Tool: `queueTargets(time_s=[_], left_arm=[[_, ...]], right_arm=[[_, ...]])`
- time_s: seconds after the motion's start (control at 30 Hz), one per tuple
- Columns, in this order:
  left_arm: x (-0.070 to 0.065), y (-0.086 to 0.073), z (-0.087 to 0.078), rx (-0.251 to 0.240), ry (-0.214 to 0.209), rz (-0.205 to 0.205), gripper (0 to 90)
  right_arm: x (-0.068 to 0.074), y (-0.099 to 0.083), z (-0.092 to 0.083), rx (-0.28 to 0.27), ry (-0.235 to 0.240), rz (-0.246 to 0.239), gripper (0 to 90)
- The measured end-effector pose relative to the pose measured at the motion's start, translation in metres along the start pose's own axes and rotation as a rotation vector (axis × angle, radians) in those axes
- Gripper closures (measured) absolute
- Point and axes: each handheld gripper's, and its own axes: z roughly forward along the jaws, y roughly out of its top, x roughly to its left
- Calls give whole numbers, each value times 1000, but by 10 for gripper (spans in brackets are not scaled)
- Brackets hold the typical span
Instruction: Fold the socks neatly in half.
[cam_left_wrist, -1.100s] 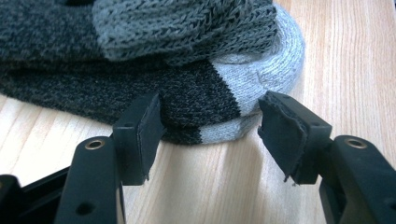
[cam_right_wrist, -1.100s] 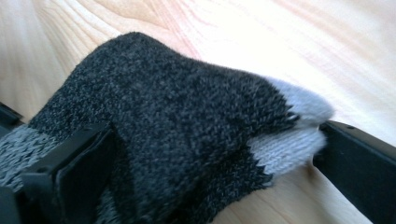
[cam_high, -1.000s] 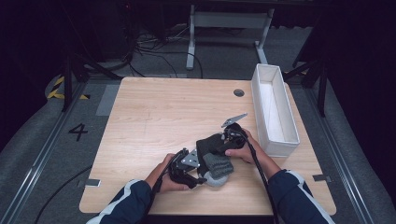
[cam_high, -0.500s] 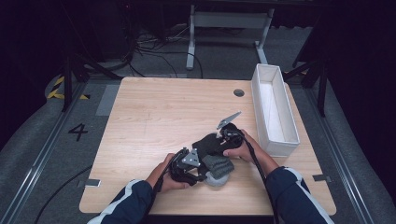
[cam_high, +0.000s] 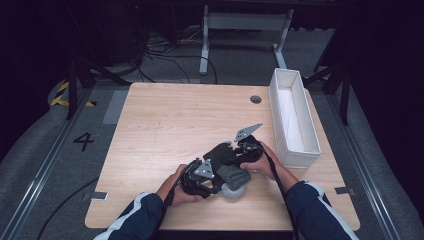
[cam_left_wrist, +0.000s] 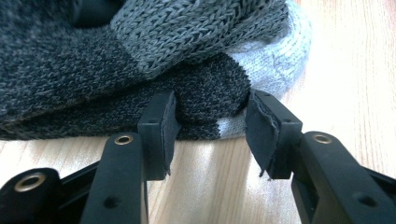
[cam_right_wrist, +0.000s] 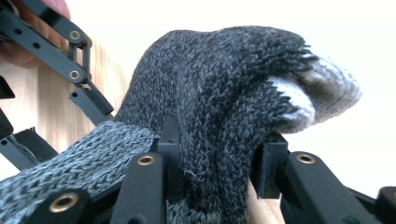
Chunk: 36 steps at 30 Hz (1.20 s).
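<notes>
A knitted sock in dark, mid and light grey (cam_high: 231, 179) lies bunched near the table's front edge between both hands. My left gripper (cam_high: 201, 176) is at its left side. In the left gripper view it (cam_left_wrist: 210, 127) stands open, and the sock's dark edge (cam_left_wrist: 205, 93) sits between the pads without being squeezed. My right gripper (cam_high: 242, 150) is at the sock's far right. In the right gripper view it (cam_right_wrist: 217, 161) is shut on a thick fold of dark knit (cam_right_wrist: 215, 79), lifted off the wood and draped over the rest.
A long white open box (cam_high: 295, 120) stands along the wooden table's (cam_high: 175, 115) right side, close to my right hand. A small round grommet (cam_high: 255, 99) sits near the back edge. Cables and stand legs lie on the floor beyond.
My right gripper has shifted slightly toward the front left, carrying the dark fold over the sock. The left gripper has stayed almost still.
</notes>
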Motion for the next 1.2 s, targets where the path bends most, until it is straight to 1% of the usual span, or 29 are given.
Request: queueTargets(time_s=[0.07,0.1,0.17,0.2,0.23,0.27,0.3,0.33,0.4,0.47,0.5,0.53,0.57,0.6,0.63,0.67,0.7,0.73,0.77,0.83,0.87,0.9,0.93,0.97,1.0,1.03,1.07,1.13,1.2], left_arm=[[1,-1,-1,1,0,-5,515],[3,-2,-2,2,-3,-24,502],[7,-5,-5,-21,-2,-71,418],[11,-7,-8,-47,-8,-116,379],[16,-8,-12,-81,-4,-158,346],[20,-10,-15,-121,4,-207,324],[26,-12,-19,-145,21,-260,284],[30,-12,-20,-153,33,-287,236],[34,-12,-20,-160,53,-325,197],[36,-11,-17,-155,57,-332,176],[36,-9,-16,-150,60,-328,170],[37,-8,-15,-150,57,-320,170],[36,-6,-15,-161,52,-328,170],[36,-5,-14,-167,55,-320,169],[36,-5,-14,-167,55,-320,165],[37,-2,-14,-171,54,-315,156],[38,-1,-13,-184,40,-333,157],[38,-1,-13,-184,40,-333,156],[41,0,-12,-192,21,-339,154],[41,0,-11,-195,21,-333,129],[42,1,-10,-204,19,-335,129],[43,3,-9,-206,11,-332,111],[45,4,-8,-217,-5,-321,95],[45,6,-8,-216,-11,-319,91],[45,6,-8,-216,-11,-319,92],[46,7,-6,-227,-32,-303,92],[45,8,-5,-228,-42,-300,109],[44,10,-3,-234,-47,-281,159],[44,12,-4,-235,-50,-274,186]], right_arm=[[3,1,-3,-12,-28,-20,640],[5,1,-5,-23,-35,-26,641],[8,0,-9,-36,-57,-38,639],[8,0,-10,-40,-59,-35,637],[9,0,-11,-43,-64,-40,636],[10,-1,-11,-46,-78,-49,635],[12,-1,-11,-58,-78,-52,635],[13,-2,-12,-68,-77,-61,635],[16,-1,-12,-73,-85,-71,635],[18,0,-12,-82,-83,-83,635],[19,0,-13,-86,-83,-96,635],[21,0,-13,-87,-83,-93,635],[21,0,-13,-92,-84,-106,635],[22,0,-14,-95,-75,-112,635],[22,0,-14,-95,-75,-112,635],[24,0,-13,-93,-82,-125,634],[24,-1,-13,-99,-79,-129,634],[25,-1,-14,-112,-71,-136,634],[26,-1,-15,-124,-68,-143,633],[27,-2,-17,-143,-59,-152,633],[27,-2,-17,-143,-59,-152,633],[27,-2,-19,-150,-62,-157,634],[28,-2,-21,-163,-60,-163,634],[28,-3,-23,-180,-56,-162,634],[29,-4,-25,-192,-52,-167,634],[29,-4,-25,-192,-52,-167,634],[29,-5,-27,-215,-51,-180,634],[30,-5,-29,-225,-57,-188,634],[31,-7,-31,-245,-63,-188,636]])
